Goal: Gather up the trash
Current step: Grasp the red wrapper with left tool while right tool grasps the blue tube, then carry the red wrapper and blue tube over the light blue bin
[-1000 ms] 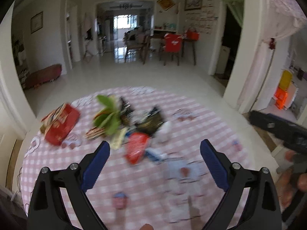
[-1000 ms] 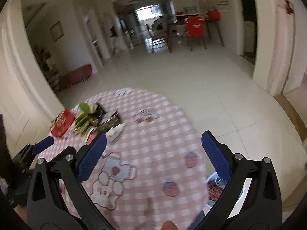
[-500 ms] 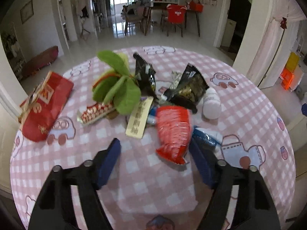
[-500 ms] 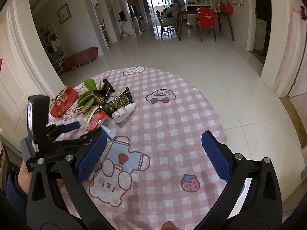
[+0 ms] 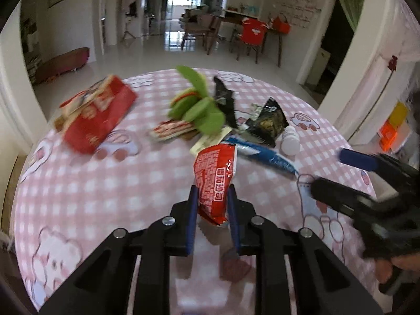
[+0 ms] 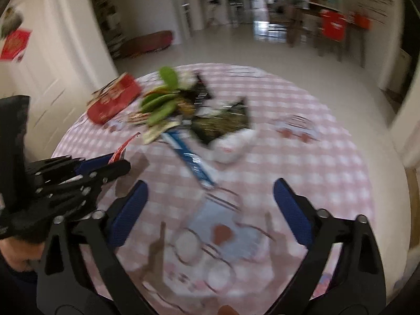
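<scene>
My left gripper (image 5: 212, 204) is shut on a red snack wrapper (image 5: 215, 177) and holds it just above the pink checked tablecloth (image 5: 105, 183). Beyond it lies a trash pile: a blue wrapper (image 5: 265, 155), a black snack bag (image 5: 267, 124), a white bottle (image 5: 290, 141), green leaves (image 5: 202, 110), a red-white candy wrapper (image 5: 173, 130) and a red bag (image 5: 98, 116). My right gripper (image 6: 210, 210) is open and empty over the cloth, near the blue wrapper (image 6: 189, 156). The left gripper (image 6: 105, 164) shows at its left.
The round table stands in a tiled hall. A doorway and wall are close on the right (image 5: 354, 92). Chairs and a dining table (image 5: 252, 34) stand far back. A white door (image 6: 39, 73) is left of the table.
My left gripper closed on the red wrapper and lifted it off the pile. My right gripper swung left toward the trash pile, still open.
</scene>
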`<state>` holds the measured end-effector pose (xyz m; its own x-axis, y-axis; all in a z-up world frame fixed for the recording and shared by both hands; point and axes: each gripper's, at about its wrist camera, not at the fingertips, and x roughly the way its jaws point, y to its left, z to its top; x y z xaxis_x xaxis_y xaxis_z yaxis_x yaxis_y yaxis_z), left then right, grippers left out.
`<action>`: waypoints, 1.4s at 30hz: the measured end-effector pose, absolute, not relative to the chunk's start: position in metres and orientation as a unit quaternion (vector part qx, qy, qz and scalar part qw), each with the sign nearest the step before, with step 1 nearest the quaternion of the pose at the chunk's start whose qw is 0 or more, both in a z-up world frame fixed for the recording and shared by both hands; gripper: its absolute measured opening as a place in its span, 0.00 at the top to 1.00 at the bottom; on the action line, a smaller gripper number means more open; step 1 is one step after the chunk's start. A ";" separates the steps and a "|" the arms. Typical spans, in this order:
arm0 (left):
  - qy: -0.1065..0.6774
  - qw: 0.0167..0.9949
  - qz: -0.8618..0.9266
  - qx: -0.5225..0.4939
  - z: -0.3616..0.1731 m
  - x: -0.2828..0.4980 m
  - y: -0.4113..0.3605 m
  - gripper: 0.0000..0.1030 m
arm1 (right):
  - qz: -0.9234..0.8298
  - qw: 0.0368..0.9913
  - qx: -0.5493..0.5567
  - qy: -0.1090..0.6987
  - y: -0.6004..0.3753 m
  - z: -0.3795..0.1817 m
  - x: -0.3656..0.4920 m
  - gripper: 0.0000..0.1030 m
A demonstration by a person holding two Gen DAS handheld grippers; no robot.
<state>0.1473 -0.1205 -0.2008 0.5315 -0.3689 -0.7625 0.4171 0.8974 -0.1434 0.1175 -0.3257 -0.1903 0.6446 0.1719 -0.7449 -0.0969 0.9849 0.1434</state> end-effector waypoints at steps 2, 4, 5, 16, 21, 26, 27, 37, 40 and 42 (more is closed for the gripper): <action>0.427 0.878 -0.215 0.016 -0.198 0.141 -0.107 0.80 | 0.075 0.902 0.023 0.424 -0.315 -0.198 0.132 0.22; 0.425 0.881 -0.208 0.007 -0.197 0.141 -0.096 0.80 | 0.075 0.897 0.016 0.435 -0.310 -0.206 0.147 0.33; 0.425 0.882 -0.204 0.003 -0.197 0.139 -0.091 0.79 | 0.073 0.896 0.014 0.438 -0.309 -0.209 0.152 0.39; 0.421 0.886 -0.194 -0.017 -0.190 0.133 -0.068 0.79 | 0.091 0.898 0.017 0.429 -0.299 -0.211 0.132 0.88; 0.415 0.886 -0.206 -0.025 -0.183 0.127 -0.075 0.79 | 0.105 0.902 0.093 0.408 -0.321 -0.198 0.097 0.88; 0.406 0.885 -0.227 -0.022 -0.175 0.121 -0.100 0.79 | 0.097 0.910 0.133 0.382 -0.350 -0.179 0.071 0.88; 0.404 0.884 -0.233 -0.020 -0.173 0.119 -0.108 0.79 | 0.094 0.912 0.137 0.376 -0.356 -0.174 0.066 0.88; 0.395 0.862 -0.318 0.020 -0.155 0.100 -0.203 0.79 | 0.016 0.924 0.204 0.324 -0.456 -0.156 0.005 0.88; 0.394 0.847 -0.356 0.034 -0.150 0.090 -0.243 0.79 | -0.032 0.920 0.231 0.314 -0.500 -0.161 -0.020 0.88; 0.396 0.832 -0.385 0.042 -0.149 0.082 -0.274 0.79 | -0.072 0.912 0.255 0.314 -0.535 -0.172 -0.041 0.88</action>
